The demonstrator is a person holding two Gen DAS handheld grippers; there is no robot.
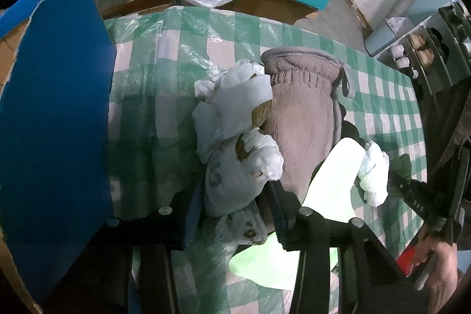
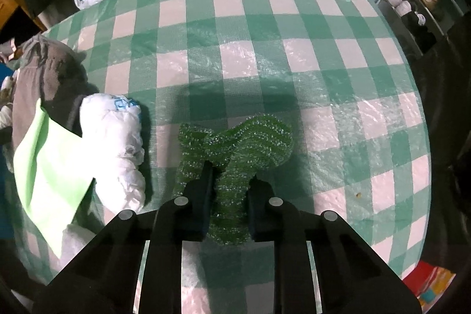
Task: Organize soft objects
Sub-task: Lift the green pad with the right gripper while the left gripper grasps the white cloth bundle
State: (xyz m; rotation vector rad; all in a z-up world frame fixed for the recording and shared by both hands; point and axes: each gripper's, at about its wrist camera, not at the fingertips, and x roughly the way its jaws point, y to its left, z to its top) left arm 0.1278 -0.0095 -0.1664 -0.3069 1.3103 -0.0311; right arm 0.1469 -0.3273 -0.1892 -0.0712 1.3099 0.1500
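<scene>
Right claw (image 2: 229, 175) is clamping the green scourer (image 2: 235, 149), which we are seeing low centre, stretching toward upper right.

Cloth, plastic and card.
Glittery rough green scourer (image 2: 235, 155); fuzzy matt brown cloth (image 1: 300, 119); glossy checked plastic tablecover (image 2: 265, 28).

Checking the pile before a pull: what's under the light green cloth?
The light green cloth lies over the near end of the grey-brown fleece pouch and against a white rolled diaper. Checked tablecloth shows around it. Anything else beneath is covered.
</scene>
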